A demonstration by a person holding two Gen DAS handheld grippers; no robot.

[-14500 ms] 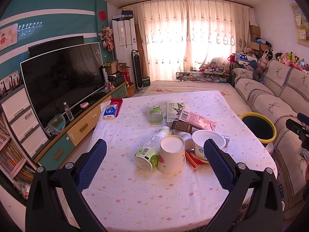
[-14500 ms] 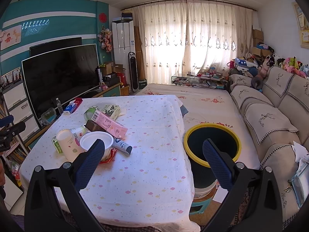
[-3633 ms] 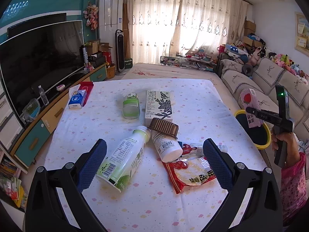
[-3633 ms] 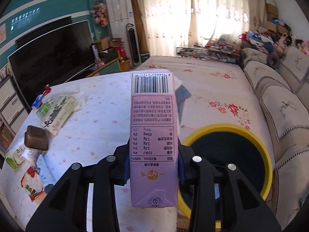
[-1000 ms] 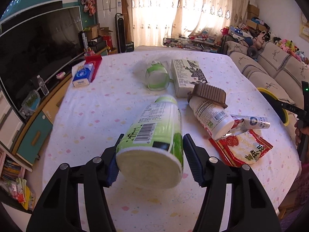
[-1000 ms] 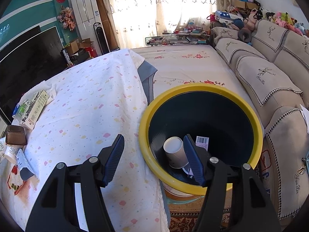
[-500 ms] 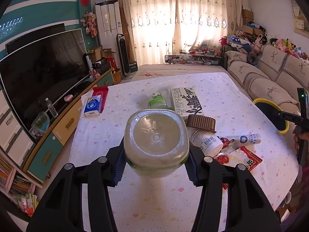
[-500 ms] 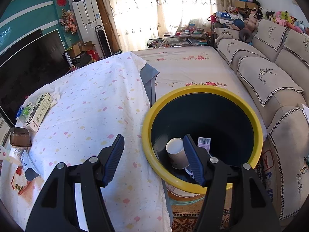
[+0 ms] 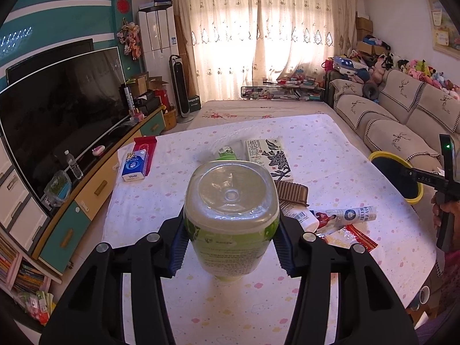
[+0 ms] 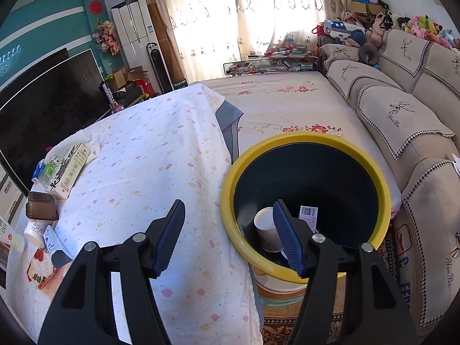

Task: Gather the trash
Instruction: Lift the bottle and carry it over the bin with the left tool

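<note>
My left gripper (image 9: pixel 231 241) is shut on a green-labelled plastic bottle (image 9: pixel 231 210) and holds it above the table, its base towards the camera. Behind it on the table lie a tea carton (image 9: pixel 268 155), a brown tray (image 9: pixel 291 195), a white bottle (image 9: pixel 300 218), a tube (image 9: pixel 345 215) and a red wrapper (image 9: pixel 353 238). My right gripper (image 10: pixel 228 234) is open and empty over the table edge beside the yellow-rimmed bin (image 10: pixel 304 141). A paper cup (image 10: pixel 266 228) and a pink carton (image 10: pixel 309 215) lie in the bin.
A blue tissue pack (image 9: pixel 133 166) and a small green bottle (image 9: pixel 225 152) lie on the far part of the table. The TV (image 9: pixel 57 115) stands to the left, the sofa (image 9: pixel 402 123) to the right. The bin also shows at the table's right (image 9: pixel 385 153).
My left gripper has lifted the green bottle off the table and tipped it base-up. My right gripper has stayed open by the bin, barely moving.
</note>
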